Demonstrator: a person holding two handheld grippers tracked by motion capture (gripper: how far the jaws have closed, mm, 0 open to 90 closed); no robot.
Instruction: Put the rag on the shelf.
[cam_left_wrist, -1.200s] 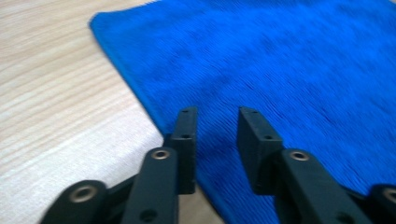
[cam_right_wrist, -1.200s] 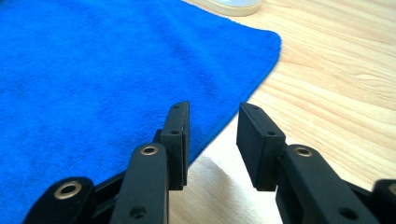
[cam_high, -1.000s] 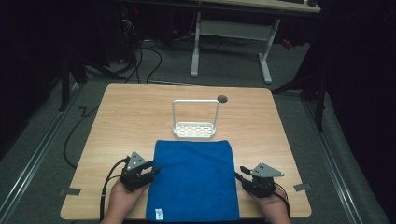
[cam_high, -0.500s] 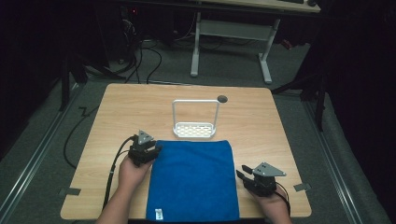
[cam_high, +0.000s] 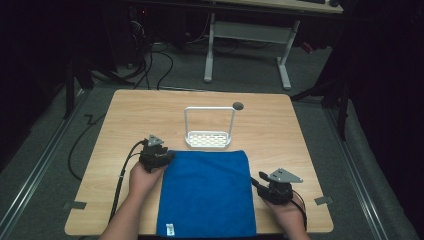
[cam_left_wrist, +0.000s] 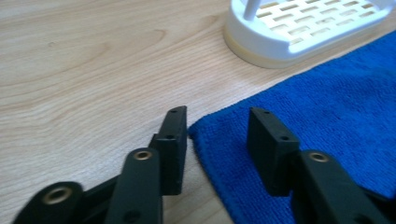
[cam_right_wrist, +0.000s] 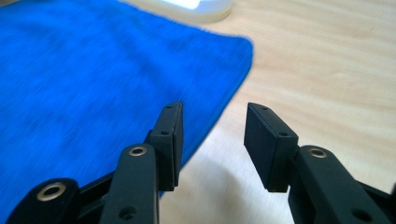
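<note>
The blue cloth (cam_high: 207, 192) lies flat and unfolded on the tabletop (cam_high: 125, 115). Left tongs (cam_left_wrist: 217, 135), jaws just widened, straddle its far corner; right tongs (cam_right_wrist: 212, 140), likewise widened, grasp nothing. Folding remains.

The right gripper (cam_right_wrist: 212, 140) has its two black jaws parted with nothing between them; they have just been opening. They straddle the right edge of a blue cloth (cam_right_wrist: 93, 84) lying flat on the pale wooden desk (cam_right_wrist: 327, 70): one jaw over the cloth, the other over bare wood. Beyond the cloth's far corner, a white object's (cam_right_wrist: 196, 7) edge shows.
</note>
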